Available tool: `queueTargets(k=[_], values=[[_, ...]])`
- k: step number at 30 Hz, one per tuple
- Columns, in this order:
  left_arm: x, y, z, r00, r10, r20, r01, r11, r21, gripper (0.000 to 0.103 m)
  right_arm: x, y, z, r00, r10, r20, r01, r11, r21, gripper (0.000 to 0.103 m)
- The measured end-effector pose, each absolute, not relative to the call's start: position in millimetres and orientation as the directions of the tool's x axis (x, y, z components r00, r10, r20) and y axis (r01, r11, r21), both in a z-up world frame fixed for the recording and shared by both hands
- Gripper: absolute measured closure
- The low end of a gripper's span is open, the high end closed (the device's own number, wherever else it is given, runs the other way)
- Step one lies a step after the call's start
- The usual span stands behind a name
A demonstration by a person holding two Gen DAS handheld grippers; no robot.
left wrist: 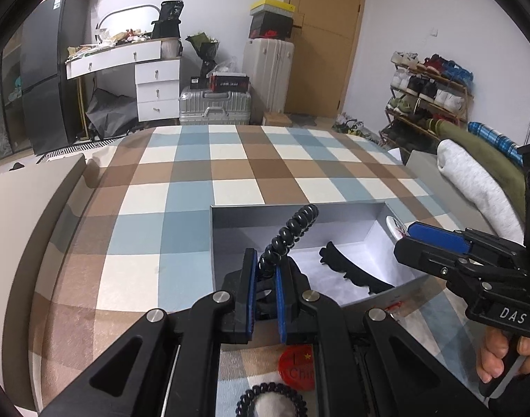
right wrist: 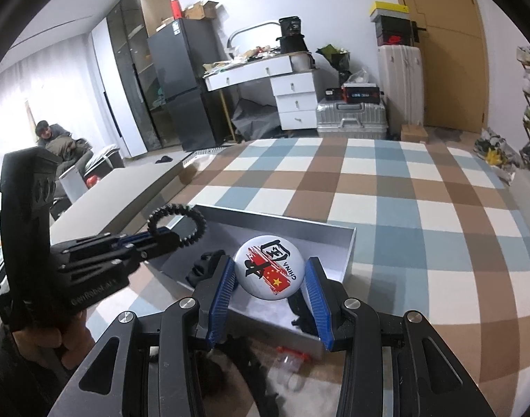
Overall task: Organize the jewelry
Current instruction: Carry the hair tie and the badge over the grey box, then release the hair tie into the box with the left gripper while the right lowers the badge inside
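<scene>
My left gripper (left wrist: 265, 267) is shut on a black spiral hair tie (left wrist: 292, 229), which sticks up over the near-left part of an open grey box (left wrist: 265, 215) on the checked cover. A black claw clip (left wrist: 355, 272) lies inside the box. My right gripper (right wrist: 269, 264) is shut on a round white badge (right wrist: 271, 267) with red print and "CHINA", held above the box's (right wrist: 348, 253) near side. In the right wrist view the left gripper (right wrist: 171, 238) comes in from the left, the hair tie (right wrist: 178, 224) looped at its tip. The right gripper (left wrist: 404, 238) shows at the box's right end.
A red badge (left wrist: 296, 365) and a second black spiral hair tie (left wrist: 271, 399) lie on the cover under my left gripper. A small clear item with orange ends (right wrist: 292, 351) sits in front of the box. A person (right wrist: 47, 132) sits far off at the left. Suitcases and a dresser stand beyond.
</scene>
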State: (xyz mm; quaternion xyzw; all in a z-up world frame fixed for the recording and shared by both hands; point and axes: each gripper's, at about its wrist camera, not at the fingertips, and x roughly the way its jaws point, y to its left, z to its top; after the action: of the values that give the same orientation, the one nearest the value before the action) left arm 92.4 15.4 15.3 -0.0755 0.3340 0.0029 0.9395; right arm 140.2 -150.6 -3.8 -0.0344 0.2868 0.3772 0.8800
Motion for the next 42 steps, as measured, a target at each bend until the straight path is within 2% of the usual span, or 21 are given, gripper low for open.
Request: queueTargets(k=[17, 36, 37, 39, 41, 42], values=[[102, 4, 9, 0.752, 0.004, -0.659, -0.067, 0.995, -0.071, 0.098, 151, -139, -10, 0.520, 0.636, -0.570, -0.687, 0.708, 0.163, 0.062], [102, 10, 9, 0.748, -0.009, -0.664, -0.069, 0.994, -0.090, 0.097, 152, -136, -9, 0.517, 0.622, -0.588, -0.688, 0.711, 0.147, 0.061], [101, 10, 10, 0.750, -0.010, -0.661, -0.067, 0.994, -0.091, 0.095, 150, -138, -7, 0.513, 0.632, -0.581, -0.695, 0.703, 0.150, 0.061], [96, 12, 14, 0.755, -0.012, -0.656, -0.067, 0.993, -0.094, 0.076, 144, -142, -1, 0.513, 0.651, -0.559, -0.708, 0.690, 0.153, 0.057], [90, 15, 18, 0.766, -0.057, -0.641, -0.041, 0.990, -0.137, 0.050, 140, -147, 4, 0.525, 0.654, -0.545, -0.706, 0.692, 0.151, 0.048], [83, 18, 22, 0.777, -0.075, -0.625, -0.036, 0.986, -0.163, 0.046, 139, -149, 6, 0.533, 0.650, -0.541, -0.699, 0.699, 0.150, 0.042]])
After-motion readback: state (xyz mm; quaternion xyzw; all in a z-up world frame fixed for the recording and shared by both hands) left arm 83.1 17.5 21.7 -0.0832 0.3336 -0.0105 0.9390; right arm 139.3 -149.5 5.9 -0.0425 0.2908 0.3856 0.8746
